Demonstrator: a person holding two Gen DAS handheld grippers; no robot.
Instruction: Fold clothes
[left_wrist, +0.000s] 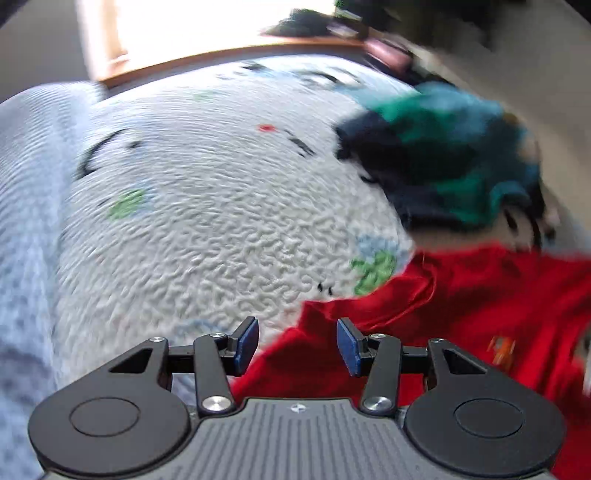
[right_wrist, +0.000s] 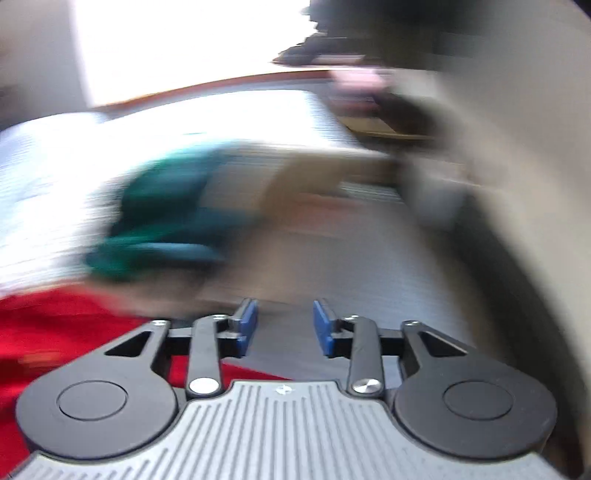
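1. Clothing lies on a bedspread (left_wrist: 207, 206), white and crinkled with small coloured prints; the red garment (left_wrist: 461, 306) is spread flat just ahead and to the right of the left gripper (left_wrist: 297, 341), probably laid out so it can be folded first.
2. The left gripper has its blue pads (left_wrist: 246, 345) set apart with nothing between them, poised right over the near left edge of the red cloth, where a hem or corner could be taken.
3. The right gripper (right_wrist: 284, 328) is likewise parted and empty. The red garment sits to its left and partly beneath its body, while grey striped bedding (right_wrist: 369, 288) lies straight ahead.
4. A heap of green and dark clothes (left_wrist: 447, 162) rests beyond the red garment, far right of the left gripper, seemingly waiting its turn.
5. Heavy blur in the right view makes the heap's exact outline hard to judge.
6. Open bedspread stretches ahead and to the left of the left gripper, giving room to carry a fold across; the wooden bed edge (left_wrist: 221, 57) bounds it far ahead.
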